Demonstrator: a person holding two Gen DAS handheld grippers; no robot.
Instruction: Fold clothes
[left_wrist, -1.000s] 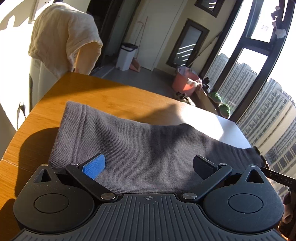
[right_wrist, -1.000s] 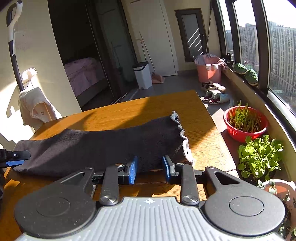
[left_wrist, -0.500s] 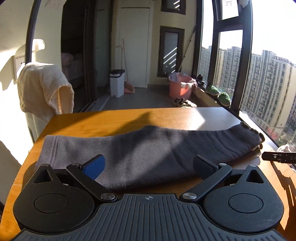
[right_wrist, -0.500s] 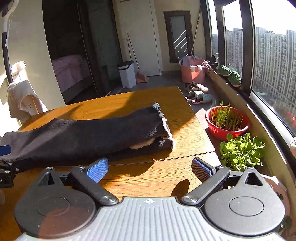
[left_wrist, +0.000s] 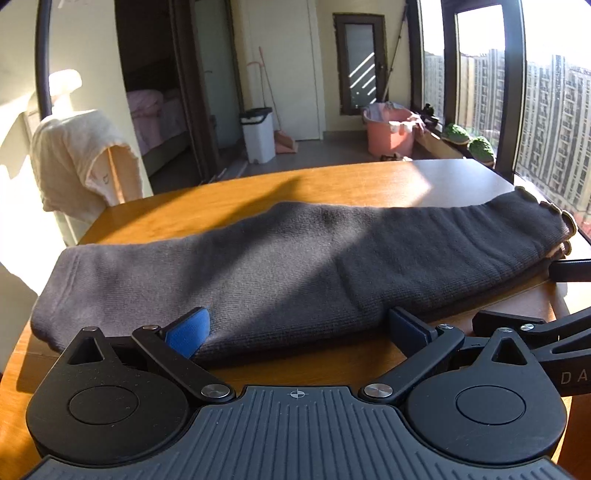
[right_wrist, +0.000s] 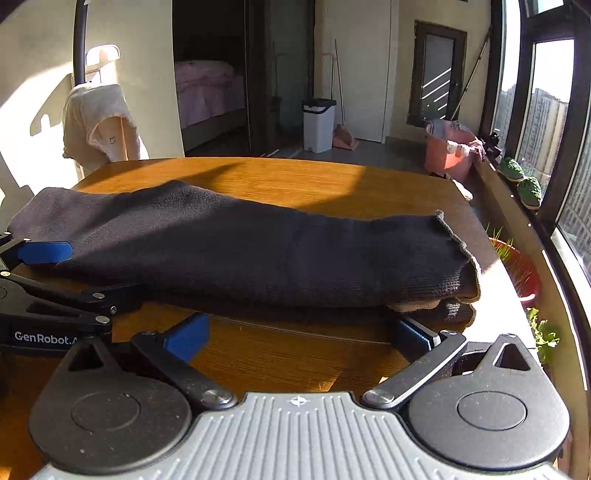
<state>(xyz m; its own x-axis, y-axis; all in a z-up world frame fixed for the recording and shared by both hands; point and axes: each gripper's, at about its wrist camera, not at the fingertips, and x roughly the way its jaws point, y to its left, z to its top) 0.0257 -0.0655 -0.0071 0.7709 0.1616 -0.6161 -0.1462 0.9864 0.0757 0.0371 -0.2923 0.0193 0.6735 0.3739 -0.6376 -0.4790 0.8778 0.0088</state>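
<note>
The dark knit garment (left_wrist: 295, 258) lay folded long across the wooden table (left_wrist: 258, 192), at twelve o'clock from both tools. The left gripper (left_wrist: 295, 328) and right gripper (right_wrist: 299, 332) were wide open, empty. The next fold probably needed an end pinched.

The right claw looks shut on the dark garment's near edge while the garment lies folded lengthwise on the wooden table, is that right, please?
Not quite: the right claw is open and holds nothing, as the right wrist view shows. The dark garment does lie folded lengthwise on the wooden table.
</note>
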